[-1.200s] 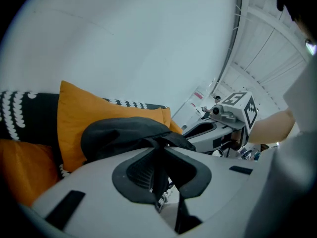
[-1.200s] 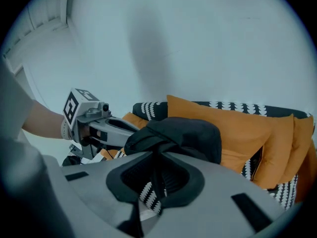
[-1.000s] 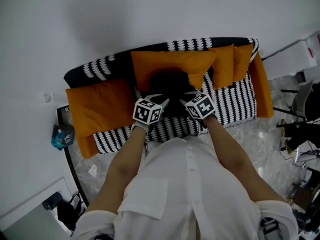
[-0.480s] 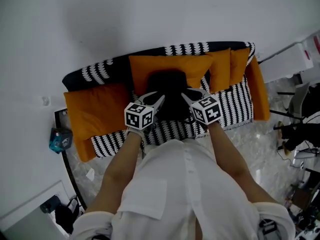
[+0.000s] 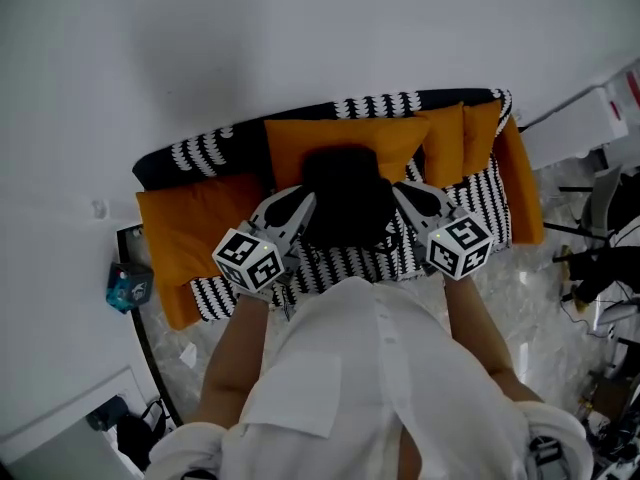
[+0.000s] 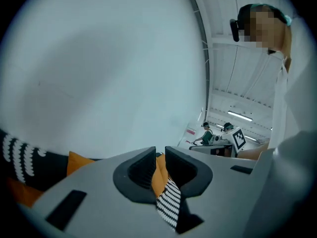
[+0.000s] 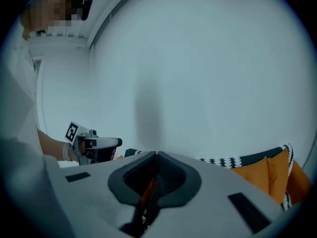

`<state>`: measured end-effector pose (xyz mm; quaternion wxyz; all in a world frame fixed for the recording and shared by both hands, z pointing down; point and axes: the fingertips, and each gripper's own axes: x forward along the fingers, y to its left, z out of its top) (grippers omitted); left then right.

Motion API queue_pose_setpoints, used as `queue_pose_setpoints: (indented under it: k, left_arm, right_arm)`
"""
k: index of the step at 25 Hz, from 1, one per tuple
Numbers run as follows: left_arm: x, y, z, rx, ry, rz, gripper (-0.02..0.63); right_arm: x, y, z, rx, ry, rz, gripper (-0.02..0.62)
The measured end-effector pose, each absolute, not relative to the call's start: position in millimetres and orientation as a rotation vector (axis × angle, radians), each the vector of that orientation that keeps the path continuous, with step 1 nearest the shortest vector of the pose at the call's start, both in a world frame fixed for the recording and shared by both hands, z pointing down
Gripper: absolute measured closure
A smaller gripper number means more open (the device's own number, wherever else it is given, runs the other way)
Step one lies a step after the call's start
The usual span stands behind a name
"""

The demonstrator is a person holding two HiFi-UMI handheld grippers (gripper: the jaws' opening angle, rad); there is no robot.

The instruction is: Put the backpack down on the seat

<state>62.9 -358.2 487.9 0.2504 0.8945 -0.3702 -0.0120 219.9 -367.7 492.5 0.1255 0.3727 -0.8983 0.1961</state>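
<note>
The black backpack (image 5: 345, 196) rests upright on the striped sofa seat (image 5: 462, 200), leaning on an orange back cushion (image 5: 300, 140). My left gripper (image 5: 303, 200) hovers just off its left side and my right gripper (image 5: 400, 190) just off its right side; neither touches it. In the left gripper view the left gripper (image 6: 160, 152) is closing, with a narrow gap and only sofa fabric seen through it. In the right gripper view the right gripper (image 7: 156, 155) is closing, its tips meeting on nothing. The backpack does not show in either gripper view.
A large orange cushion (image 5: 195, 223) lies on the sofa's left part, more orange cushions (image 5: 455, 138) at its right. A blue object (image 5: 130, 286) sits by a dark-framed panel (image 5: 140, 318) on the floor at left. Chairs and clutter (image 5: 600, 258) stand at right. A white wall rises behind.
Both grippers have drawn back from the backpack toward me and moved apart. The backpack stays on the seat, free of both grippers.
</note>
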Motion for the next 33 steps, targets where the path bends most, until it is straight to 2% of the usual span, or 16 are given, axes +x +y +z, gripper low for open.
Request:
queue_pose_setpoints:
  k: [12,33]
  left_arm:
    - [76.9,-348.4,418.1,2.648,-1.041,-0.068,0.554]
    - [93.8,-342.2,403.8,2.686,-0.985,-0.099,0.554]
  right_arm:
    - [218.5,-372.3,424.4,1.197,-2.783,0.463,0.578]
    - [218.7,-356.6,415.3,1.137,-2.781,0.353,0.578]
